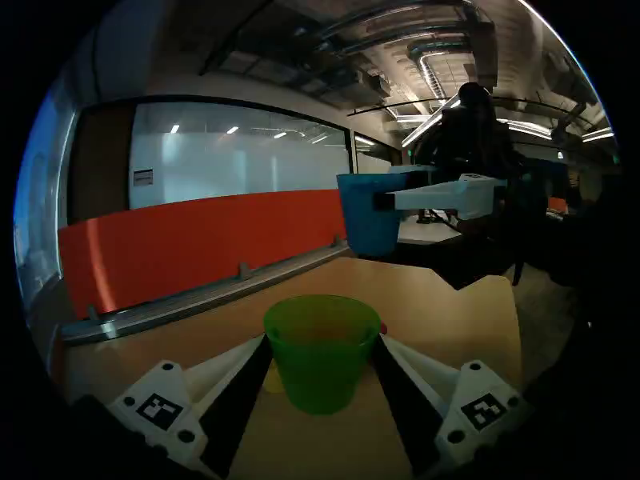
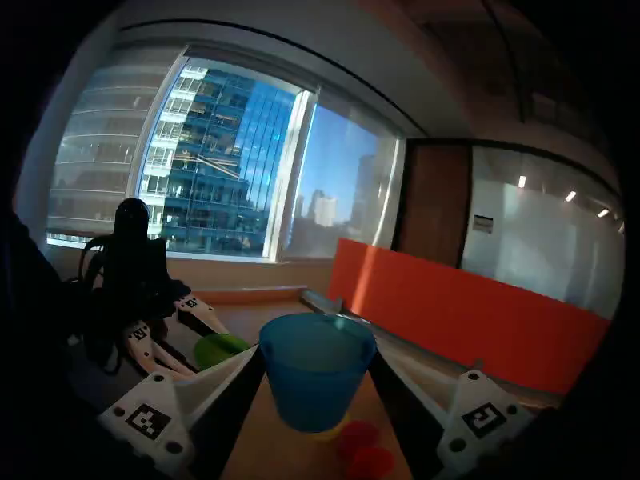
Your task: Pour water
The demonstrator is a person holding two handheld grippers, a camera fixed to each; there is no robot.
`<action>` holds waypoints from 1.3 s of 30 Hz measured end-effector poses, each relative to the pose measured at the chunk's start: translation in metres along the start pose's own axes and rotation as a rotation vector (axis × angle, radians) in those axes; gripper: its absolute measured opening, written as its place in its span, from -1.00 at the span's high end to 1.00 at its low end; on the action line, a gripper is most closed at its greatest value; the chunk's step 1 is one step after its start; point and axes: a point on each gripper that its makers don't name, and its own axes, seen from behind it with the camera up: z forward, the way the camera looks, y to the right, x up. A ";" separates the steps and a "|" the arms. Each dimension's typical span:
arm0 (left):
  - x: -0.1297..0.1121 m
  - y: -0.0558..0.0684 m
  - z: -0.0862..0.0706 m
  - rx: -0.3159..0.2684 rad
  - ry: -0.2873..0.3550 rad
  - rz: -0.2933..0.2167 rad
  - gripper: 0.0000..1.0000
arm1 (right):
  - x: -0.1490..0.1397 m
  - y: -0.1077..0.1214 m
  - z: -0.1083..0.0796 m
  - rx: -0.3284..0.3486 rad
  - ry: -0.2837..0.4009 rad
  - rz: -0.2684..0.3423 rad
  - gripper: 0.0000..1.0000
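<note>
My left gripper (image 1: 322,356) is closed on the green cup (image 1: 322,388) at mid-wall and my right gripper (image 2: 316,364) clamps the blue cup (image 2: 316,400) likewise, raised above and beyond the green cup, well apart from it. Both look like light, thin plastic that could flex or slip, so a moderate squeeze below the rim suits them. The table (image 1: 448,312) edge runs right of the green cup, and above it I judge open room for tipping

Before you lies a pale wooden tabletop (image 1: 456,304), backed by a long orange partition panel (image 1: 200,240). Two small red round discs (image 2: 364,450) rest on the wood. Your tall window (image 2: 216,160) shows glass towers.
</note>
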 end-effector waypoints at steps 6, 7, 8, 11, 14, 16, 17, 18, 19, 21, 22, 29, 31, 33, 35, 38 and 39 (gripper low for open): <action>-0.007 -0.006 0.004 0.009 -0.020 0.002 -0.68 | -0.020 0.002 -0.003 0.010 -0.015 0.032 -0.81; -0.008 -0.006 0.005 0.010 -0.023 0.000 -0.68 | -0.023 0.002 -0.003 0.014 -0.018 0.039 -0.81; -0.009 -0.007 0.006 0.010 -0.025 -0.002 -0.68 | -0.027 0.002 -0.003 0.018 -0.022 0.046 -0.81; -0.013 -0.010 0.008 0.011 -0.036 -0.005 -0.68 | -0.039 0.003 -0.004 0.026 -0.035 0.058 -0.81; -0.018 -0.013 0.010 0.013 -0.053 -0.004 -0.68 | -0.050 0.004 -0.004 0.032 -0.049 0.062 -0.82; -0.022 -0.014 0.012 0.014 -0.066 0.000 -0.68 | -0.056 0.005 -0.004 0.037 -0.056 0.065 -0.82; -0.024 -0.015 0.013 0.014 -0.074 0.003 -0.68 | -0.059 0.005 -0.003 0.040 -0.059 0.067 -0.82; -0.026 -0.015 0.014 0.014 -0.081 0.005 -0.68 | -0.061 0.005 -0.003 0.043 -0.062 0.069 -0.82; -0.028 -0.015 0.015 0.013 -0.087 0.007 -0.68 | -0.064 0.006 -0.002 0.044 -0.065 0.072 -0.82; -0.032 -0.015 0.016 0.010 -0.100 0.010 -0.68 | -0.069 0.007 -0.001 0.047 -0.072 0.078 -0.82; -0.033 -0.015 0.017 0.009 -0.106 0.010 -0.68 | -0.071 0.008 0.000 0.048 -0.077 0.080 -0.82; -0.048 -0.022 0.024 0.006 -0.158 -0.001 -0.67 | -0.091 0.006 0.004 0.081 -0.125 0.084 -0.82; -0.052 -0.025 0.026 0.007 -0.171 -0.005 -0.68 | -0.097 0.005 0.006 0.092 -0.140 0.081 -0.82; -0.056 -0.028 0.028 0.009 -0.183 -0.006 -0.68 | -0.103 0.004 0.007 0.102 -0.157 0.076 -0.82; -0.060 -0.030 0.029 0.009 -0.195 -0.006 -0.68 | -0.109 0.003 0.009 0.109 -0.174 0.072 -0.82; -0.065 -0.032 0.029 0.007 -0.214 -0.004 -0.68 | -0.118 0.002 0.012 0.121 -0.195 0.067 -0.83; -0.067 -0.033 0.030 0.006 -0.220 -0.004 -0.68 | -0.120 0.001 0.012 0.125 -0.201 0.066 -0.82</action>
